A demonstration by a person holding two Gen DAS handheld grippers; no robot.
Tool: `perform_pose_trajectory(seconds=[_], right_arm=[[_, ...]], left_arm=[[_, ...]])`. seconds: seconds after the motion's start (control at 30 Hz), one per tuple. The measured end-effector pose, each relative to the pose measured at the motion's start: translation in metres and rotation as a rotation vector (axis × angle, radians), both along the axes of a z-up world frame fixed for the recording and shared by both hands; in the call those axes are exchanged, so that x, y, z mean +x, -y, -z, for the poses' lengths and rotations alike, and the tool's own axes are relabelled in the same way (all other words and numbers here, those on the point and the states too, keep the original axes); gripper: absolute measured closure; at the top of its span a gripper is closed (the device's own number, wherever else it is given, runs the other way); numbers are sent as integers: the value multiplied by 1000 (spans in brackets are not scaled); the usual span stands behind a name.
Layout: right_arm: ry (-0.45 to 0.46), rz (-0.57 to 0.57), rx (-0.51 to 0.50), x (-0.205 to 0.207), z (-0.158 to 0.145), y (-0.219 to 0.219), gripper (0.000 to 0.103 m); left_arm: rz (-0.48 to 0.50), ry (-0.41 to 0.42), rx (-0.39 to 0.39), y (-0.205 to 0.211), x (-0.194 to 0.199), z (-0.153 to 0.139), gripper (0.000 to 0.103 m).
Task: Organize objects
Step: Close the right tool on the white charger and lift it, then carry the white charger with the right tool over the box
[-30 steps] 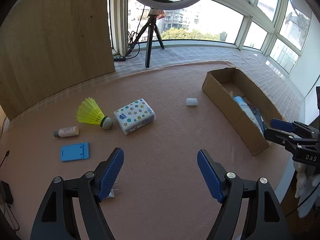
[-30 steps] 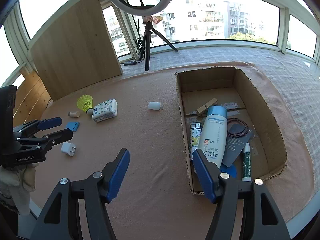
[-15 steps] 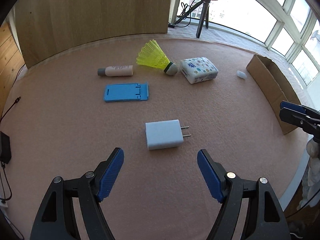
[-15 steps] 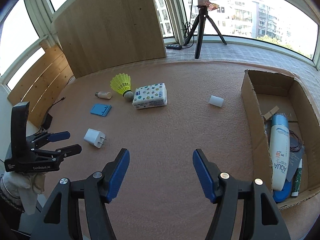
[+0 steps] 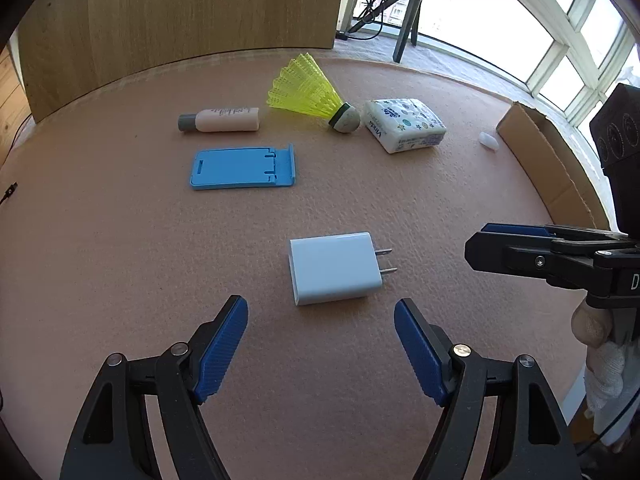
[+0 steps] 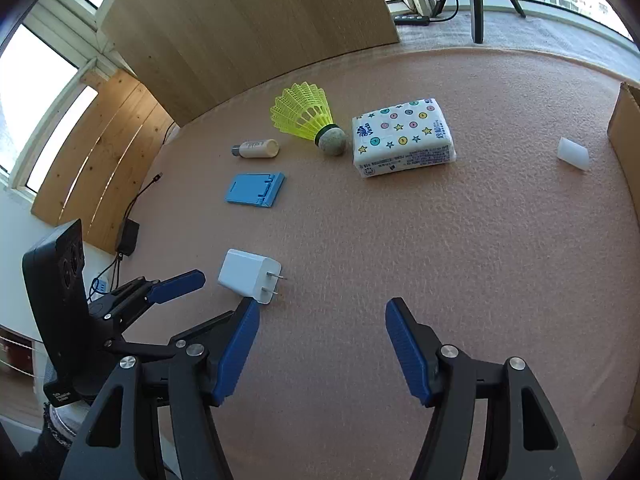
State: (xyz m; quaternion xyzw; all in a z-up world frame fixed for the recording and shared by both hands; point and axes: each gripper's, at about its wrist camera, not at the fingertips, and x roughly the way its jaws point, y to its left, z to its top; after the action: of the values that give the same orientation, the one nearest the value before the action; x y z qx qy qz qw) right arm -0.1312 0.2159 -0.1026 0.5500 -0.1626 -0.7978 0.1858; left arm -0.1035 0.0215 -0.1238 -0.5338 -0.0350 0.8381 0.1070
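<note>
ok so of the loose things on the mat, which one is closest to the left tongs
The white charger, lying flat with its prongs pointing toward the right tongs. It sits just ahead of the open left tongs; the blue stand, bottle and shuttlecock lie farther off.

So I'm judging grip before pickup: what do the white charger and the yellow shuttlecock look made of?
White rectangular wall charger: smooth, hard-looking plastic with a faint sheen; two thin metallic prongs. Yellow shuttlecock: translucent moulded plastic skirt, open mesh ribs; its rounded tip looks like dull, worn cork or foam, unclear which.

"Vinda" on tissue pack [image 5: 405,125]
</note>
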Motion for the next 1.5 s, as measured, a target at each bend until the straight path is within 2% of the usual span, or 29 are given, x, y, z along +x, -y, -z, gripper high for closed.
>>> perform_pose_trajectory(seconds=[0.1, 0.17, 0.23, 0.4, 0.43, 0.57, 0.6, 0.83, 1.03, 1.2, 1.5], right_arm=[[48, 17, -62, -8, 11, 6, 44], [76, 15, -111, -12, 17, 10, 53], [96, 11, -145, -16, 20, 16, 57], [141, 15, -214, -23, 29, 27, 64], [147, 15, -216, -25, 30, 29, 66], [161, 5, -221, -27, 35, 37, 75], [162, 4, -220, -28, 36, 39, 76], [151, 1, -198, -27, 33, 39, 81], [102, 4, -177, -20, 17, 26, 81], [68, 41, -191, -14, 6, 3, 81], [12, 130, -189, 3, -16, -58, 81]], left_arm=[[14, 7, 15, -3, -5, 5, 25], [16, 14, 26, -3, -8, 9, 28], [17, 22, 37, -4, -10, 12, 30], [12, 27, 76, 0, -14, 13, 30], [12, 29, 82, 1, -15, 13, 32], [20, 36, 96, 4, -18, 11, 50], [21, 35, 91, 3, -19, 11, 50], [34, 23, 73, -4, -14, 5, 50], [73, 8, 84, -25, -13, -6, 51], [104, -13, 93, -52, -19, -15, 52], [214, -72, 85, -119, -29, -39, 53]])
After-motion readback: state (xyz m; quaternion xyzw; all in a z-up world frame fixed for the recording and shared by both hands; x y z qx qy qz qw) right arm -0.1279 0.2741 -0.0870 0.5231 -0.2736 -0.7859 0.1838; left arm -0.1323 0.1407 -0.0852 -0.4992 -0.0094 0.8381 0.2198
